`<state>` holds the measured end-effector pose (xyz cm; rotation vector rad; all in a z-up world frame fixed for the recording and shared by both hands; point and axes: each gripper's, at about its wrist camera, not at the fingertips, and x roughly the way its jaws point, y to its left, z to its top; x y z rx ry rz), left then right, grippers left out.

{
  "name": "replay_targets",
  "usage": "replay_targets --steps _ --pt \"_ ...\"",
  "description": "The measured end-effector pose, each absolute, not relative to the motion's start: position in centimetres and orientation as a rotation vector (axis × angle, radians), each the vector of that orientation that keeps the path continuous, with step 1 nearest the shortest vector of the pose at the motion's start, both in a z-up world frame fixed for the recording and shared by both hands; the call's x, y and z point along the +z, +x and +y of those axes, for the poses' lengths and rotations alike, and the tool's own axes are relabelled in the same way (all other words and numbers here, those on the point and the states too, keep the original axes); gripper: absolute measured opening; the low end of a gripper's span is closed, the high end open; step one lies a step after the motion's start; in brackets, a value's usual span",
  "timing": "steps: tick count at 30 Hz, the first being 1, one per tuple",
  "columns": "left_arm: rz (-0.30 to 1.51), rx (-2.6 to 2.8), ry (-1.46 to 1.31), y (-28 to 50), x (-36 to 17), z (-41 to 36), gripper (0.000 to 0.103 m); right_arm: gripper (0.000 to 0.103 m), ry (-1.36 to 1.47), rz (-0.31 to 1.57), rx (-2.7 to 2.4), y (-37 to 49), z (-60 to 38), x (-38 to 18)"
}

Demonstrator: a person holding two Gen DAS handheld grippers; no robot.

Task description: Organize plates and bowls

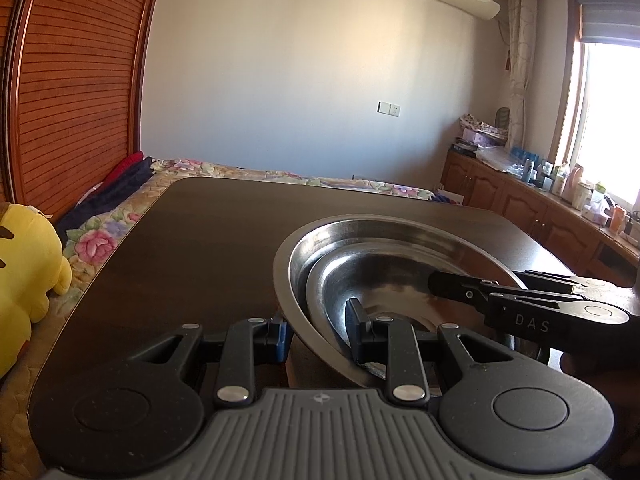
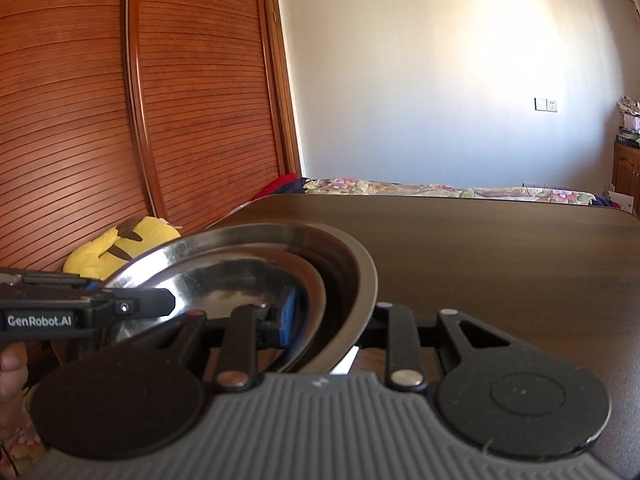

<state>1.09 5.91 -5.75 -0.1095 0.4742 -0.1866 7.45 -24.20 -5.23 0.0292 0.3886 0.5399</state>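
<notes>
Two steel bowls sit nested on the dark wooden table (image 1: 200, 240): a wide outer bowl (image 1: 400, 232) and a smaller inner bowl (image 1: 380, 272). My left gripper (image 1: 318, 332) is closed over their near rim, one finger outside and the other inside. From the right, my right gripper (image 1: 476, 278) grips the opposite rim, with one finger reaching into the bowls. In the right wrist view the outer bowl (image 2: 344, 256) and inner bowl (image 2: 224, 276) lie between the fingers of the right gripper (image 2: 332, 320), blue pad inside. The left gripper (image 2: 128, 294) enters from the left.
A yellow plush toy (image 1: 24, 272) lies on the flowered bedspread (image 1: 104, 240) left of the table. A slatted wooden wardrobe (image 2: 100, 140) stands behind it. Low cabinets with bottles (image 1: 560, 200) run along the right under the window. A hand (image 2: 12, 380) shows at the lower left.
</notes>
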Motion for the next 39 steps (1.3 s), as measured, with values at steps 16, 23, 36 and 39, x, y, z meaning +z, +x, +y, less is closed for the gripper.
replay_targets --steps 16,23,36,39 --pt "0.444 -0.132 -0.079 0.6 -5.0 5.4 0.073 0.068 0.016 0.341 0.509 6.3 -25.2 -4.3" --pt "0.424 -0.113 -0.047 -0.3 -3.7 5.0 0.088 0.075 0.018 0.292 0.484 4.9 -26.8 -2.7" --pt "0.404 -0.09 -0.012 -2.4 -2.2 3.5 0.103 0.103 0.021 0.232 0.407 2.5 -29.4 -0.8" --pt "0.406 -0.088 0.008 -2.6 -2.0 2.7 0.103 0.103 0.025 0.224 0.388 1.8 -30.0 -0.3"
